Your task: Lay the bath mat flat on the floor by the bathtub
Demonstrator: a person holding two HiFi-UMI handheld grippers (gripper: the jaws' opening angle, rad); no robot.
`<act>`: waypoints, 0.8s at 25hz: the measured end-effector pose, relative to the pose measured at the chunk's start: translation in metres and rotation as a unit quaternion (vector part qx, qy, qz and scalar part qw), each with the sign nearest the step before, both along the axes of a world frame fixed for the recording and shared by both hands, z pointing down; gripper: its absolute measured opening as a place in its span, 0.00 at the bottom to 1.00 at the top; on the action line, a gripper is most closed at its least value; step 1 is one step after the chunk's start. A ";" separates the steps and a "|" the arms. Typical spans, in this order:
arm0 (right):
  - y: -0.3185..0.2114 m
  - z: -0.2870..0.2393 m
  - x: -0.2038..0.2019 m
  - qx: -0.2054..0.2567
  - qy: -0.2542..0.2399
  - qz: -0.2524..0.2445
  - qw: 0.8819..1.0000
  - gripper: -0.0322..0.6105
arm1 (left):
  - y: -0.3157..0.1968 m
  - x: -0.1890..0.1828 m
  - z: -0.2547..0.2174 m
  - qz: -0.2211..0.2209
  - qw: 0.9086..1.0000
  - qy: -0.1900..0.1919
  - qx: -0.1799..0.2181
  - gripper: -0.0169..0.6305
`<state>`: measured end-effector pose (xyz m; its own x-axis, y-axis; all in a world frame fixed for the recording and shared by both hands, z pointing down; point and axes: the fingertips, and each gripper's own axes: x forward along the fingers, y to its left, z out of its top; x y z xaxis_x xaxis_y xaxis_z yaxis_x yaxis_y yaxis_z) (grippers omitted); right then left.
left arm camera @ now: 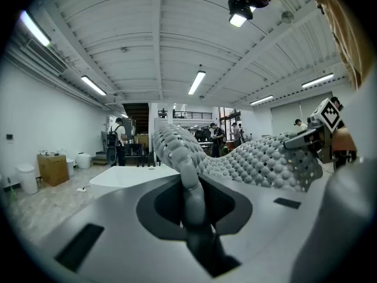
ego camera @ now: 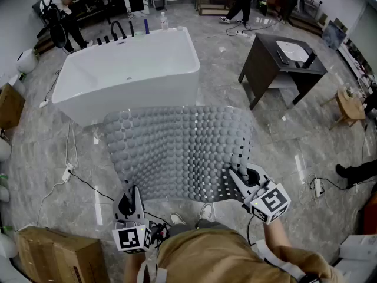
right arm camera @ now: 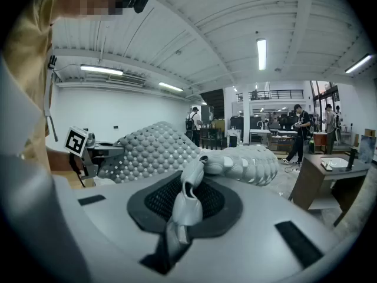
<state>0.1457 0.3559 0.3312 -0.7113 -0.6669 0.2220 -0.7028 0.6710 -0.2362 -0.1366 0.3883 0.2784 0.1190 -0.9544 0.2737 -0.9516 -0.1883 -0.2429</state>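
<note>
A grey bath mat (ego camera: 179, 149) covered in round bumps hangs spread out in the air between my two grippers, in front of the white bathtub (ego camera: 129, 72). My left gripper (ego camera: 128, 200) is shut on the mat's near left corner, and the pinched edge (left arm camera: 187, 184) runs up between its jaws. My right gripper (ego camera: 240, 180) is shut on the near right corner, where a folded bit of mat (right arm camera: 187, 202) is clamped. The mat's far edge droops toward the tub's side.
A dark vanity cabinet (ego camera: 281, 69) with a white basin stands to the right of the tub. A cardboard box (ego camera: 53, 255) sits at the near left. White cables (ego camera: 68, 173) trail over the marble floor. People stand at the far end of the room (ego camera: 56, 10).
</note>
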 end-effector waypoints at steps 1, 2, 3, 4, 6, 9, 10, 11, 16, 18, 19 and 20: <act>-0.001 0.000 0.001 0.001 -0.001 0.001 1.000 0.12 | -0.004 0.005 -0.002 0.002 1.000 -0.002 0.005 0.10; -0.003 -0.001 0.002 0.002 -0.002 0.001 1.000 0.12 | -0.007 0.009 -0.003 0.005 1.000 -0.005 0.009 0.10; -0.004 -0.002 0.003 0.005 -0.003 0.002 1.000 0.12 | -0.009 0.014 -0.005 0.008 1.000 -0.007 0.014 0.10; -0.006 -0.005 0.004 0.008 -0.004 0.002 1.000 0.12 | -0.011 0.018 -0.007 0.010 1.000 -0.009 0.017 0.10; -0.009 -0.010 0.007 0.015 -0.004 0.002 1.000 0.12 | -0.012 0.024 -0.010 0.013 1.000 -0.009 0.022 0.10; -0.014 -0.013 0.013 0.023 -0.002 -0.003 1.000 0.12 | -0.012 0.029 -0.013 0.005 1.000 -0.007 0.025 0.10; -0.015 -0.013 0.015 0.024 -0.003 -0.005 1.000 0.12 | -0.012 0.030 -0.013 0.001 1.000 -0.006 0.025 0.10; -0.015 -0.012 0.017 0.024 -0.004 -0.007 1.000 0.12 | -0.012 0.030 -0.013 -0.002 1.000 -0.006 0.025 0.10; -0.017 0.000 0.035 0.011 -0.027 -0.011 1.000 0.12 | -0.013 0.045 -0.007 -0.012 1.000 -0.013 0.025 0.10; -0.020 0.003 0.044 0.012 -0.034 -0.014 0.999 0.13 | -0.014 0.054 -0.006 -0.014 0.999 -0.018 0.028 0.10; -0.021 0.004 0.048 0.015 -0.033 -0.017 0.999 0.13 | -0.015 0.059 -0.006 -0.015 0.999 -0.022 0.030 0.10; -0.023 0.006 0.051 0.018 -0.030 -0.020 0.999 0.13 | -0.016 0.063 -0.005 -0.016 0.999 -0.024 0.031 0.10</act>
